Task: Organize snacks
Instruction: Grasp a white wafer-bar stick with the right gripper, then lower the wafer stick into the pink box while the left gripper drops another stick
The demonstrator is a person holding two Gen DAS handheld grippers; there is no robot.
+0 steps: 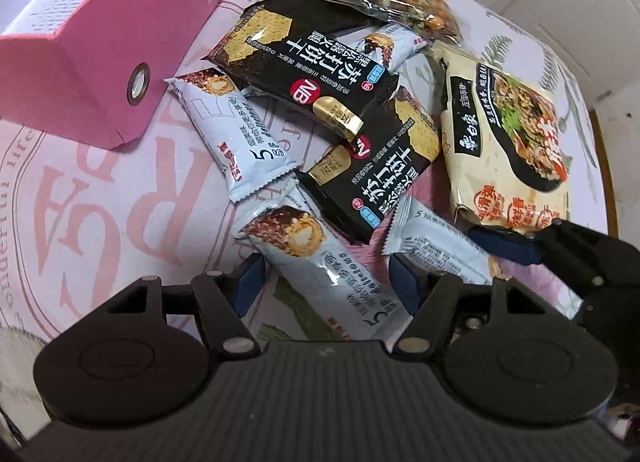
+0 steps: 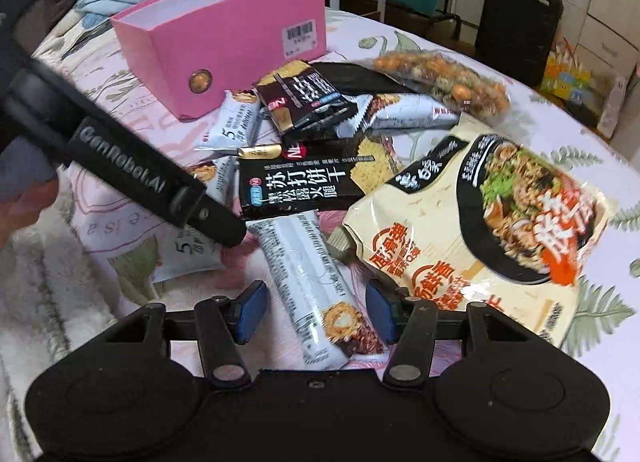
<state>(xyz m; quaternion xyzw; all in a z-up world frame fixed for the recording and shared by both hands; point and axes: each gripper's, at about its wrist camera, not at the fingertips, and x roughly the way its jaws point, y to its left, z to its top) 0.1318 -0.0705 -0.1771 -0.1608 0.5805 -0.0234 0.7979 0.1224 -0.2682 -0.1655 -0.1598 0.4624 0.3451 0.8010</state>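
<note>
right gripper (image 2: 316, 312) straddles white wafer bar (image 2: 308, 282), pads not visibly pressing | noodle packet (image 2: 460, 230) right of bar | pink box (image 2: 224, 42) beyond bar | left gripper (image 2: 160, 186) left of bar

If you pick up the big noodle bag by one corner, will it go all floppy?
Probably yes. The noodle bag is soft, crinkled plastic with puffed, wrinkled edges, so a corner would likely bend and the rest sag. Its shiny surface may be a bit slippery. It looks puffed with air, so it is likely light for its size.
</note>
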